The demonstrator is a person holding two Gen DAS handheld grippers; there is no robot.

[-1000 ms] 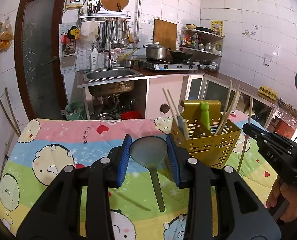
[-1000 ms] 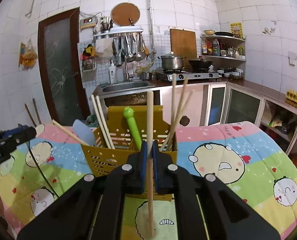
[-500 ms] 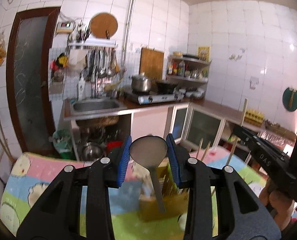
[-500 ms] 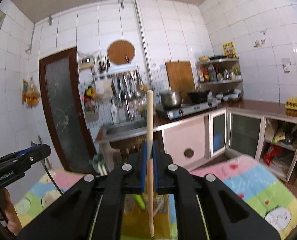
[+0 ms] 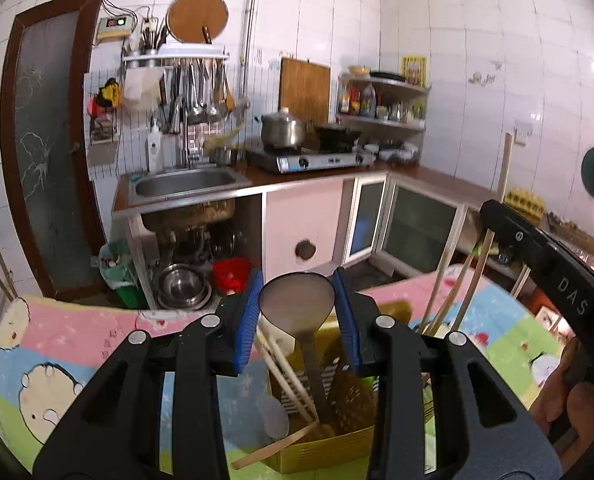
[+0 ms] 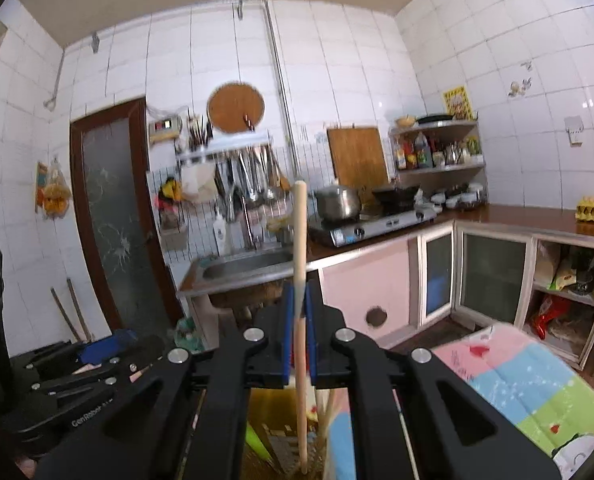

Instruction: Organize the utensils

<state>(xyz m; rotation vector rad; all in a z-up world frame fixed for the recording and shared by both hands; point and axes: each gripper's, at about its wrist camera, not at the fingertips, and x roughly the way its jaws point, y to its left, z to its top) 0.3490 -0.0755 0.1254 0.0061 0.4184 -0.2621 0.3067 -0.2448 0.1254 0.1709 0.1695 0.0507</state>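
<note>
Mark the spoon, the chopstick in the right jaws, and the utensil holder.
spoon (image 5: 296, 303), left wrist view, on its bowl
chopstick (image 6: 300, 240), right wrist view, on the shaft above the jaws
yellow utensil holder (image 5: 329, 450), left wrist view, on its front wall

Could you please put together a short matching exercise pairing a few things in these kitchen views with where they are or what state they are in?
Things:
1. spoon
2. wooden chopstick
3. yellow utensil basket
4. steel pot

States or places:
A. on the stove
B. clamped in the right gripper
C. standing on the cartoon-print cloth
D. held between the pads of the left gripper

Pairs: 1-D, 2-B, 3-C, 4-A
</note>
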